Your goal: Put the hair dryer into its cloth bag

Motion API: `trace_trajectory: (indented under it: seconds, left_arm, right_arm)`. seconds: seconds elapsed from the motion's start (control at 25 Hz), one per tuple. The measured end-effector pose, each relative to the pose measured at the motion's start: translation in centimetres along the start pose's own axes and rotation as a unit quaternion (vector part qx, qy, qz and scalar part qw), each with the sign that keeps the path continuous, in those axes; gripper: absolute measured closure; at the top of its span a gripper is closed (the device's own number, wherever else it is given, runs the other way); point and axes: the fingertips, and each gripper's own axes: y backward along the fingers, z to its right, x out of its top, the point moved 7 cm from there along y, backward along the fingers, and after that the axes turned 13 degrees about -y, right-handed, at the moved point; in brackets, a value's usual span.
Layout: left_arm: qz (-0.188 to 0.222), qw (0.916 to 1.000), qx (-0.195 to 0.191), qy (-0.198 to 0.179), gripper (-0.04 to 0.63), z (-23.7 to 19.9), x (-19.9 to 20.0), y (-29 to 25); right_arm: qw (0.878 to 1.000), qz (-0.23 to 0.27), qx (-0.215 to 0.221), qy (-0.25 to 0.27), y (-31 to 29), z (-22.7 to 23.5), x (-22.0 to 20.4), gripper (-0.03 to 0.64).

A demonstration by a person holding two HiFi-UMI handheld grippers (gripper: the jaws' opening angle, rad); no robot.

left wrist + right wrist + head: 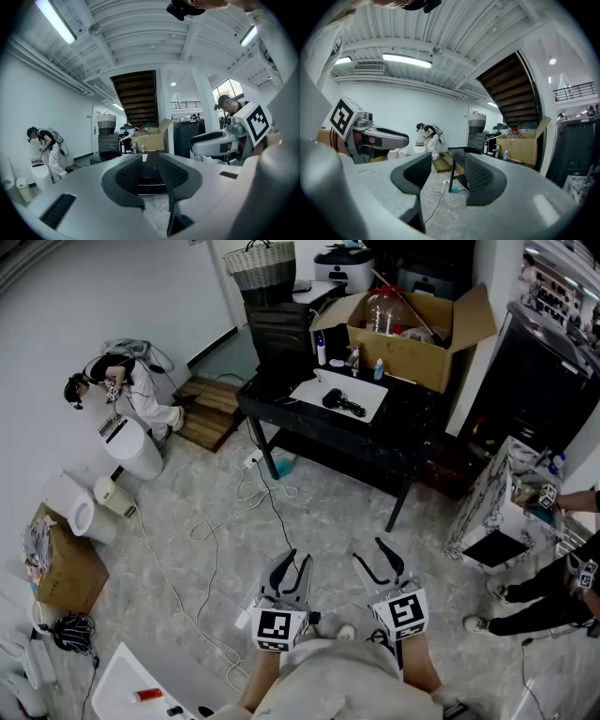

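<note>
Not begun, judging by the layout. Holds left gripper [295,568] and right gripper [375,559] well short of the tabletop [375,442], both sets of jaws apart and empty. Leaves hair dryer [342,404] lying on cloth bag [314,390] mid-tabletop, unbagged. Requires approach, grasp, bagging.

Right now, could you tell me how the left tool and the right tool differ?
The left tool holds its jaws only narrowly apart; the right tool holds them clearly wider. The left tool faces the black table squarely; the right tool faces a table leg and a floor cable. Both are empty and well short of the hair dryer lying on its cloth bag.
</note>
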Motion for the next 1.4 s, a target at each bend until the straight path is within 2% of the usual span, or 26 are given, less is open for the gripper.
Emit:
trace_trajectory:
  seconds: [0.16, 0.36, 0.6, 0.84, 1.12, 1.4]
  left_arm:
    - [-0.004, 0.9999, 0.011, -0.005, 0.489, 0.7, 0.7, 0.0]
    - [-0.021, 0.9994, 0.026, 0.007, 0.489, 1.1, 0.0, 0.0]
    - [-0.014, 0.9995, 0.027, -0.010, 0.489, 0.8, 0.8, -2.0]
    - [-0.008, 0.9997, 0.019, -0.010, 0.489, 0.4, 0.4, -4.9]
    - [-0.001, 0.9999, 0.016, -0.006, 0.489, -2.9, 0.2, -9.3]
    - [-0.003, 0.9999, 0.017, -0.002, 0.489, -8.0, -0.6, -13.0]
  right_arm:
    - [1.000, -0.002, 0.006, -0.005, 0.5, 1.1, 0.2, 0.394]
    - [1.000, 0.005, 0.012, -0.013, 0.4, 1.9, 0.4, 0.394]
    - [1.000, 0.013, 0.007, -0.013, -0.1, 3.4, 0.9, 0.394]
    - [1.000, 0.009, 0.002, -0.016, -1.9, 5.2, 0.8, 0.394]
    - [1.000, 0.001, 0.004, -0.010, -6.9, 6.9, 2.0, 0.394]
    - [1.000, -0.011, 0.006, -0.011, -13.3, 7.7, 3.2, 0.394]
